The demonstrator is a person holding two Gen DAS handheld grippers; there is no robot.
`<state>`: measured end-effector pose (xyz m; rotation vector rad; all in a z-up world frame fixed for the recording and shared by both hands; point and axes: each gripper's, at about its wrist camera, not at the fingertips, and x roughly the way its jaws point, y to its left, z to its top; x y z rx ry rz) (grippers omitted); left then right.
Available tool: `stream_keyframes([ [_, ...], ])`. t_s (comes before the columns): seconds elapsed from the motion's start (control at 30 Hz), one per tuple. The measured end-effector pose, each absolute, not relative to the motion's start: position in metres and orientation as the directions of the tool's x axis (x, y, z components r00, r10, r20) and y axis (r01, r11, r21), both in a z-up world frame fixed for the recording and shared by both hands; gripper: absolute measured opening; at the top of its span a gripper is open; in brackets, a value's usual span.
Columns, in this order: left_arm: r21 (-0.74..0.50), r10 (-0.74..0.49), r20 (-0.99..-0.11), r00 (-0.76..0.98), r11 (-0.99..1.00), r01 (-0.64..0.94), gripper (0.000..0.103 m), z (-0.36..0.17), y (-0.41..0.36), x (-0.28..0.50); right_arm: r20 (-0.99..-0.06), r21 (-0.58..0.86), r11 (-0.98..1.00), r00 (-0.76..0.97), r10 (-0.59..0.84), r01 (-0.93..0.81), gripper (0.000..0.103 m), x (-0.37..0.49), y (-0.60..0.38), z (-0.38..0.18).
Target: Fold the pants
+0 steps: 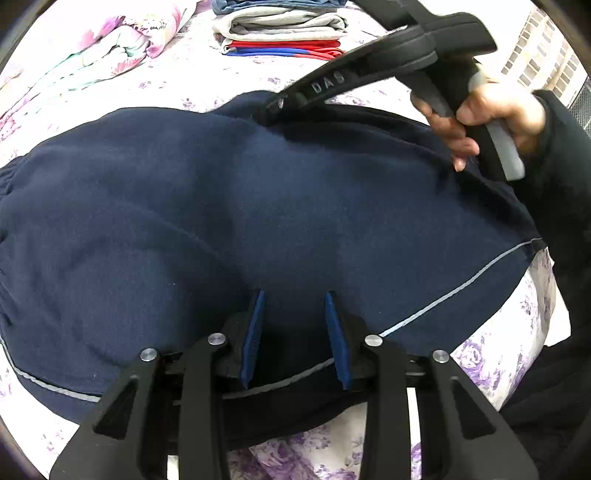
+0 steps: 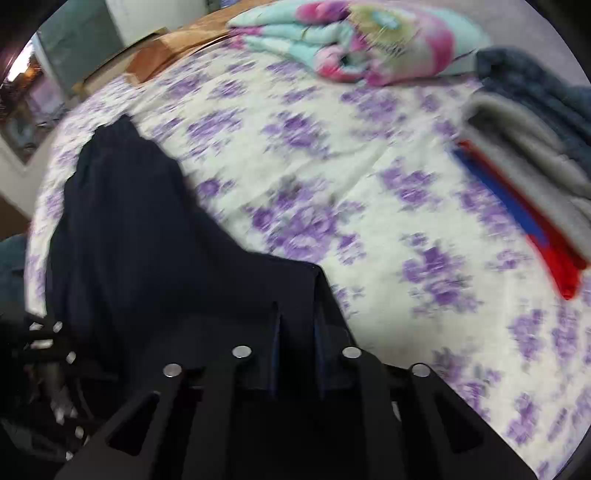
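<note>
- Left gripper (image 1: 295, 302): blue pads (image 1: 253, 339) spread apart, released, hovering over near hem of navy pants (image 1: 207, 206); grey piping runs between the pads.
- Right gripper (image 1: 271, 109): tip pinched on far edge of pants in left view; in right wrist view (image 2: 297, 325) fingers nearly together with dark cloth between, grasping pants (image 2: 147, 236).
- Right hand (image 1: 487, 114) wraps the handle.
- Pants spread across floral bedsheet (image 2: 332, 177), waistband cut off at left frame edge.
- Bare sheet beyond pants up to folded clothes stack (image 1: 280, 33) and rolled quilt (image 2: 362, 40).
- Right view motion-blurred; pad contact hard to make out.
</note>
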<state>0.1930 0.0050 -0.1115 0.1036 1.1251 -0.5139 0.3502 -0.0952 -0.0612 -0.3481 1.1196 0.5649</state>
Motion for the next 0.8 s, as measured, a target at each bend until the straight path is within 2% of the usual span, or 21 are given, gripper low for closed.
stream_keyframes([
  [0.07, -0.179, -0.337, -0.885, 0.32, 0.882, 0.435, 0.033, -0.112, 0.004, 0.196, -0.919, 0.055, 0.843, 0.303, 0.251, -0.535, 0.013, 0.364, -0.099, -0.058],
  [0.13, -0.184, -0.338, -0.887, 0.314, 0.884, 0.43, 0.033, -0.113, 0.006, 0.201, -0.937, 0.134, 0.86, 0.22, 0.272, -0.492, 0.014, 0.381, -0.103, -0.08],
  [0.23, -0.176, -0.333, -0.886, 0.321, 0.884, 0.432, 0.033, -0.114, 0.006, 0.2, -0.919, 0.161, 0.832, 0.227, 0.322, -0.531, 0.018, 0.383, -0.104, -0.086],
  [0.27, -0.178, -0.335, -0.886, 0.32, 0.884, 0.433, 0.032, -0.114, 0.006, 0.199, -0.916, 0.181, 0.832, 0.219, 0.338, -0.525, 0.023, 0.384, -0.108, -0.084],
  [0.3, -0.183, -0.339, -0.887, 0.313, 0.881, 0.436, 0.032, -0.112, 0.006, 0.2, -0.914, 0.2, 0.846, 0.217, 0.342, -0.494, 0.036, 0.385, -0.115, -0.081],
  [0.37, -0.238, -0.376, -0.889, 0.263, 0.868, 0.437, 0.031, -0.105, 0.01, 0.204, -0.909, 0.191, 0.882, 0.261, 0.325, -0.431, 0.042, 0.38, -0.129, -0.066],
  [0.43, -0.313, -0.44, -0.868, 0.229, 0.845, 0.434, 0.031, -0.091, 0.017, 0.214, -0.892, 0.142, 0.897, 0.338, 0.3, -0.419, 0.042, 0.362, -0.141, -0.043],
  [0.57, -0.343, -0.471, -0.838, 0.274, 0.847, 0.407, 0.032, -0.057, 0.013, 0.255, -0.85, 0.082, 0.923, 0.457, 0.262, -0.377, 0.042, 0.303, -0.174, -0.001],
  [0.6, -0.353, -0.47, -0.842, 0.265, 0.851, 0.389, 0.032, -0.058, 0.008, 0.273, -0.849, 0.083, 0.926, 0.46, 0.259, -0.369, 0.035, 0.289, -0.179, 0.001],
  [0.67, -0.355, -0.461, -0.853, 0.244, 0.856, 0.375, 0.031, -0.067, -0.006, 0.305, -0.861, 0.097, 0.924, 0.434, 0.263, -0.369, 0.022, 0.255, -0.186, -0.003],
  [0.8, -0.329, -0.404, -0.897, 0.177, 0.88, 0.342, 0.029, -0.114, -0.036, 0.351, -0.876, 0.172, 0.887, 0.344, 0.337, -0.429, 0.021, 0.188, -0.169, -0.027],
])
